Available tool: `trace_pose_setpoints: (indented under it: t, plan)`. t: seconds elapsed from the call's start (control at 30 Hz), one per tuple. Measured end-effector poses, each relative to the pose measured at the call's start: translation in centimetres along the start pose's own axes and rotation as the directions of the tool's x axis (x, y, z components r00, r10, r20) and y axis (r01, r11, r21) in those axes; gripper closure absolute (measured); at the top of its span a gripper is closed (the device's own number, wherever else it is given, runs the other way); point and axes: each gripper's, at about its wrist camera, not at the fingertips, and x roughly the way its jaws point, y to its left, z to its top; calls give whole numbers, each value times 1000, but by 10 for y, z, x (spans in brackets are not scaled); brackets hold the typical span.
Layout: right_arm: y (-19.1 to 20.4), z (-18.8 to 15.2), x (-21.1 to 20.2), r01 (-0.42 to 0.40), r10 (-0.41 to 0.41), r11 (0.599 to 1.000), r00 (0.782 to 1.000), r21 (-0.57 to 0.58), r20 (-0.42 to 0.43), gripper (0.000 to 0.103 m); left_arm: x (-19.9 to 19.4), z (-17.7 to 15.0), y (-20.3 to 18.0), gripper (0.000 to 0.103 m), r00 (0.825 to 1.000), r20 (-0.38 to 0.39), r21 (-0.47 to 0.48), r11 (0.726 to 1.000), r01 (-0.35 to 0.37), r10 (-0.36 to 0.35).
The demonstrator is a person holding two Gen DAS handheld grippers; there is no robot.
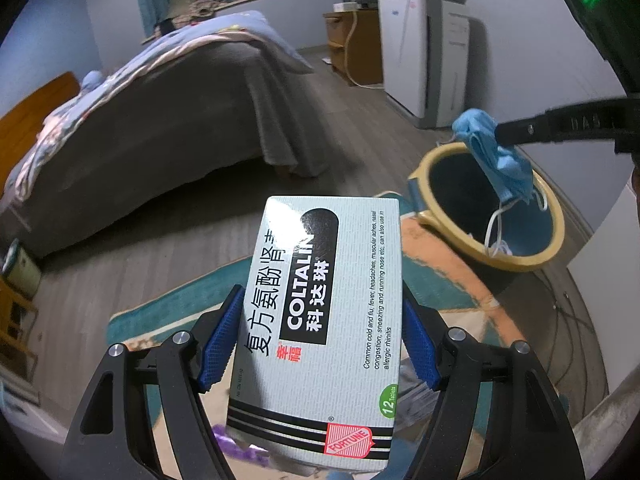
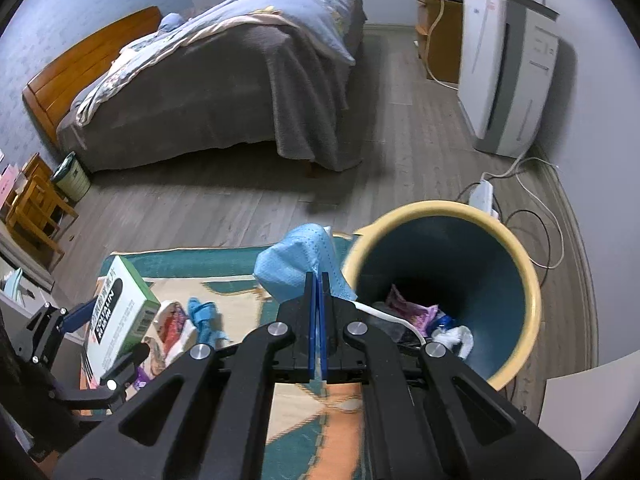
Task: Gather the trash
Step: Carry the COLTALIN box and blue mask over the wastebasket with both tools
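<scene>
Here, view by view:

Left wrist view
- Left gripper [image 1: 320,344]: clamped on the medicine box [image 1: 320,320], its blue pads [image 1: 222,344] pressed against both long sides; the box stands lengthwise along the fingers, printed face toward the camera.
- Right gripper [image 1: 505,133]: reaches in from the right, pinching a crumpled blue face mask [image 1: 496,156].
- Mask: hangs over the mouth of the trash bin [image 1: 440,160], white ear loops dangling inside.
- Trash bin: yellow rim, dark blue inside, far right of the box, standing on the patterned rug [image 1: 448,264].
- Bed [image 1: 168,120]: far left, grey cover under a blue quilt.

Right wrist view
- Right gripper [image 2: 319,280]: fingers closed tight on the face mask [image 2: 296,260], which bunches beyond the tips.
- Trash bin [image 2: 532,292]: just right of the fingers; purple and white scraps [image 2: 416,312] lie at the bottom.
- Left gripper [image 2: 116,330]: near left, holding the medicine box [image 2: 120,312] above the rug [image 2: 224,264].
- Litter on rug: a blue piece [image 2: 204,316] and a red-and-white wrapper [image 2: 176,320] between box and fingers.
- Air purifier [image 2: 504,80]: white, against the far right wall.
</scene>
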Motion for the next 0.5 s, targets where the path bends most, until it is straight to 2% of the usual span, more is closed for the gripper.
trace_pose_setpoints:
  t: [0.27,0.5]
  plan:
    - [-50,10,-20,53,-56,997,997,59,57,102,4,11,-34,30,999,11,33,998,48,-48]
    - [-87,14,-20,89,-96,989,994,115,53,102,7,12,-59,30,998,8,59,996,69,-70]
